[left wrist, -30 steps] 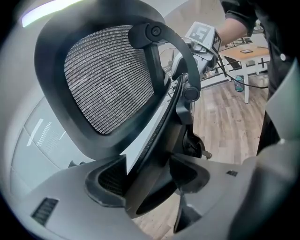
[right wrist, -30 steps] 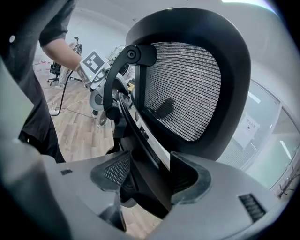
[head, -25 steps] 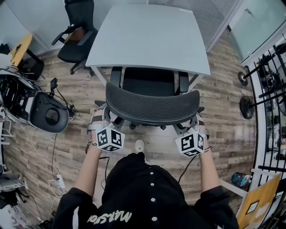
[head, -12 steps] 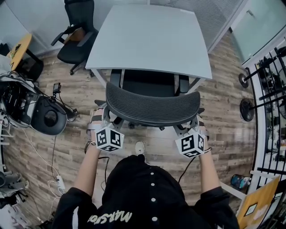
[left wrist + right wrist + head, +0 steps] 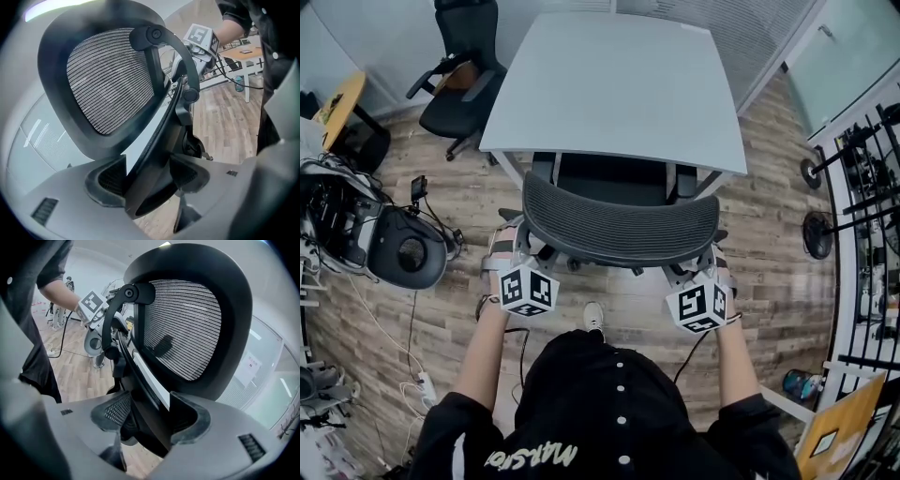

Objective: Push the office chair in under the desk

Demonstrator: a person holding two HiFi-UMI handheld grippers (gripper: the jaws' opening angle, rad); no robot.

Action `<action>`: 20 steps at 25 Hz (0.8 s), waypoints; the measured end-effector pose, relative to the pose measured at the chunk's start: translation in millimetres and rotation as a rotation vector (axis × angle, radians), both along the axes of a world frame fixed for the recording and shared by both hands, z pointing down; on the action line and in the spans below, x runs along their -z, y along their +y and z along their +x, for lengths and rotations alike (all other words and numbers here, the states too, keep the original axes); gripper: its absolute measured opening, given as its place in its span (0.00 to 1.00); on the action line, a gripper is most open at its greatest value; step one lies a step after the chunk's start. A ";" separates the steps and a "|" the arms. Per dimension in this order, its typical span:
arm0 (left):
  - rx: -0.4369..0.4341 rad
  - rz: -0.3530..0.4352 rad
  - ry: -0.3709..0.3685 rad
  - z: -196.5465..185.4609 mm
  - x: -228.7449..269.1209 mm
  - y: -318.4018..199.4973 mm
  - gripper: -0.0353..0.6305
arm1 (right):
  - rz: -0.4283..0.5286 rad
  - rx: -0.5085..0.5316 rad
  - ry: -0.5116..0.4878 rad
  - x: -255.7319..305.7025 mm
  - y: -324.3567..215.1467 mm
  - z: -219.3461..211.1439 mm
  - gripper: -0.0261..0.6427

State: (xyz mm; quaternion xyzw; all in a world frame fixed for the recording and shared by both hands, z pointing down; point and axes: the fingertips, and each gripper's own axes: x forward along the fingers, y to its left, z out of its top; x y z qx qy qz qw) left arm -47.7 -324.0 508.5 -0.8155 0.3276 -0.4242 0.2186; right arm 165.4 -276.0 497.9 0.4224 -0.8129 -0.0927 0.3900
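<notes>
The left gripper [image 5: 147,177] and right gripper [image 5: 149,417] each clamp a side edge of the office chair [image 5: 619,223] backrest, with the desk [image 5: 619,84] just beyond them.

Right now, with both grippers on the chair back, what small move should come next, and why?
Probably a short, even push straight toward the desk. The left gripper and right gripper each clamp a side of the backrest of the office chair. The seat already sits partly under the desktop, while the backrest stands short of the desk's near edge, so room seems left.
</notes>
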 end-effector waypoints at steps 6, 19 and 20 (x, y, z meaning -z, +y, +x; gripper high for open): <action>-0.004 0.003 0.000 -0.3 1.4 -12.6 0.50 | 0.005 -0.005 0.006 1.2 -12.1 -0.4 0.45; -0.016 0.002 0.002 -3.8 1.1 -52.8 0.50 | -0.007 -0.025 0.025 -0.7 -50.6 -3.3 0.45; -0.017 0.003 0.002 -3.5 1.0 -55.1 0.50 | -0.007 -0.025 0.026 -1.0 -53.0 -2.9 0.45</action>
